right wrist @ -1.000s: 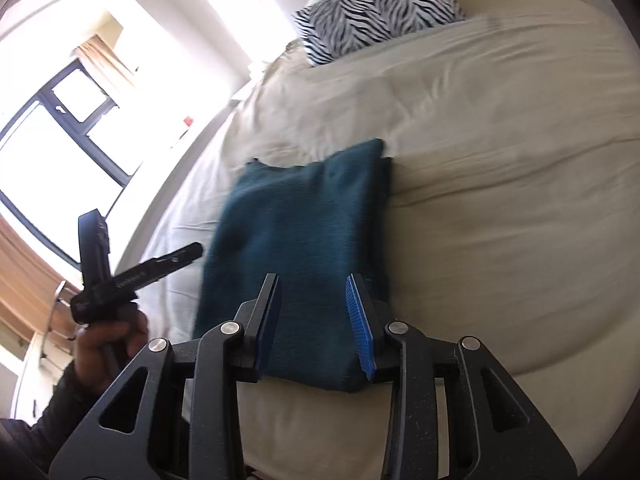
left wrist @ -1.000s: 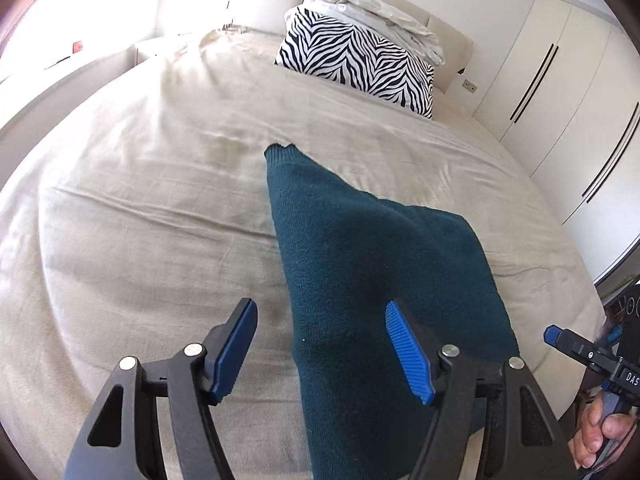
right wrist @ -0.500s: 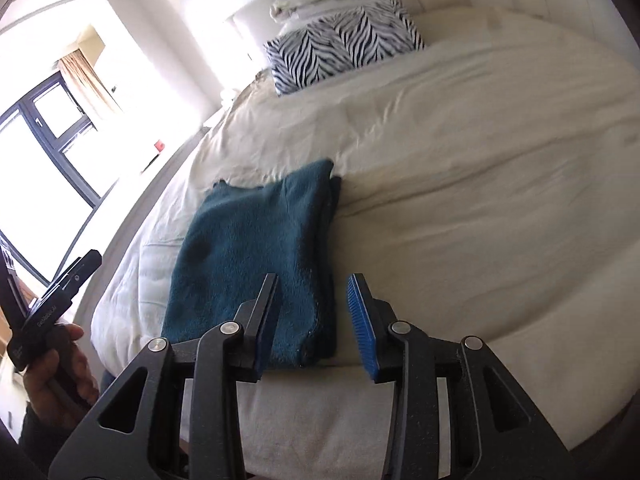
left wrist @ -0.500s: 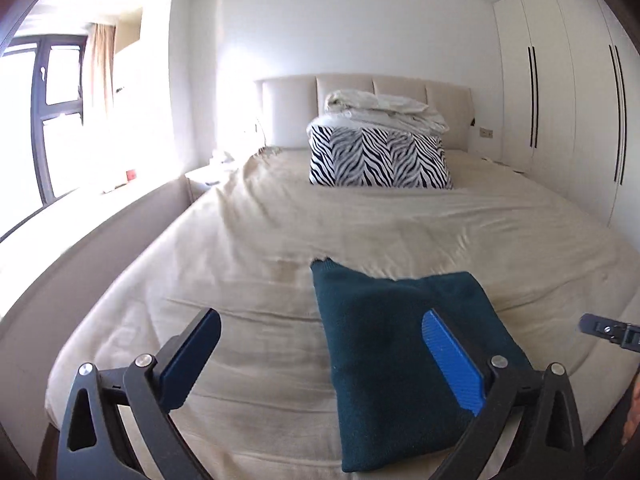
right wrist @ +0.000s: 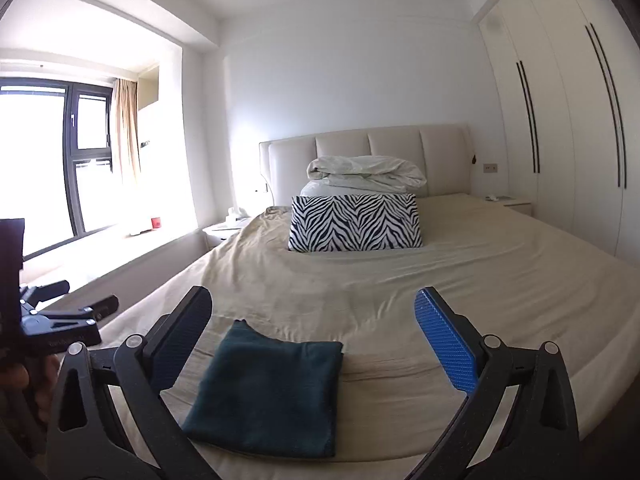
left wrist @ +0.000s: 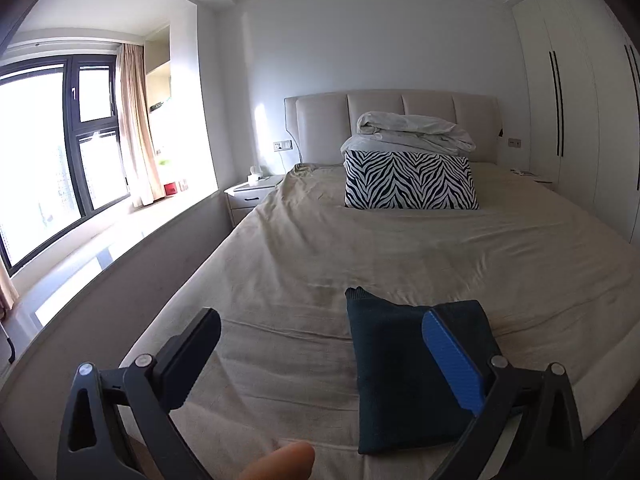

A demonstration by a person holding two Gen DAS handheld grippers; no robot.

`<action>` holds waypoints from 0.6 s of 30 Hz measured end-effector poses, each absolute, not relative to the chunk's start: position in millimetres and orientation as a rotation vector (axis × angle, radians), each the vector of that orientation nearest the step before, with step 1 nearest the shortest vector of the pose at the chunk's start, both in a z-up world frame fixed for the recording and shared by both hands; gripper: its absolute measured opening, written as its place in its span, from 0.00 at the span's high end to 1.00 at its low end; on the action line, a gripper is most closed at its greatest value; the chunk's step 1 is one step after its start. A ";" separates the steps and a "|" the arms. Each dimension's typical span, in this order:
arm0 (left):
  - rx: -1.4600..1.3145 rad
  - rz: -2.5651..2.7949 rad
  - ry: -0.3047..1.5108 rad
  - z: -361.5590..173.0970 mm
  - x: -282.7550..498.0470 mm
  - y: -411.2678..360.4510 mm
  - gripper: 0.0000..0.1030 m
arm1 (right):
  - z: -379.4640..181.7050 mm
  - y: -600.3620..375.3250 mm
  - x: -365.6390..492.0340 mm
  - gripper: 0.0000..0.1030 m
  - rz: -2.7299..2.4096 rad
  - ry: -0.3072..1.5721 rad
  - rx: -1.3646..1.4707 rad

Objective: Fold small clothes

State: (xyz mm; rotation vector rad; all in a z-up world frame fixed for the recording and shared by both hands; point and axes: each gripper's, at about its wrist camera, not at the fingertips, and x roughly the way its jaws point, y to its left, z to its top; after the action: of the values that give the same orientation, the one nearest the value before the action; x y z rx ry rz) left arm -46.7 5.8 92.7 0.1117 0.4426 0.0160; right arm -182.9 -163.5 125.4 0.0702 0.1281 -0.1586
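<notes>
The dark teal garment (right wrist: 266, 394) lies flat as a compact folded rectangle at the foot of the bed (right wrist: 460, 280), near its front edge. In the right wrist view it sits at about 6 o'clock, low and slightly left of centre; in the left wrist view it sits at about 5 o'clock, partly behind the blue finger pad.

The left gripper (left wrist: 336, 356) has its jaws spread wide and grips nothing. The right gripper (right wrist: 316, 332) is likewise spread wide and empty, held above the garment and apart from it. Neither claw touches the cloth.

Judging by the neat square outline, the folding looks nearly or fully finished, so the step in hand is probably a check or a last tidy. One far corner pokes up a little at about 11 o'clock on the garment (a small peak, not a loose sleeve as far as can be seen). To do this well, bring 1 gripper down gently on that corner, press or tuck it flat, and keep the other clear so the stacked layers do not slide. Any pinch should take only the top layer's edge, since grabbing the beige sheet beneath would drag the whole stack.

The zebra pillow (right wrist: 355, 222) rests well apart at 12 o'clock, by the headboard.
</notes>
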 end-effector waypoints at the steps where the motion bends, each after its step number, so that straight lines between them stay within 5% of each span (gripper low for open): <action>1: 0.108 -0.001 0.480 83.4 -43.5 4.7 0.00 | 127.6 -161.8 -181.8 0.00 -0.143 0.151 0.102; 9: 0.048 -0.059 0.728 18.7 -26.8 1.2 0.00 | 85.0 -147.7 -127.1 0.00 -0.290 0.510 0.046; 18: 0.000 -0.044 0.792 -0.2 -14.7 16.5 0.00 | 19.6 -143.4 -82.4 0.00 -0.332 0.699 0.031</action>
State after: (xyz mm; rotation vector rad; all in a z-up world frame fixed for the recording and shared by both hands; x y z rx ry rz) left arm -14.7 16.5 -0.2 -0.0003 0.7919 -0.0437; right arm -82.4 -143.4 19.6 0.0310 0.6991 -0.3315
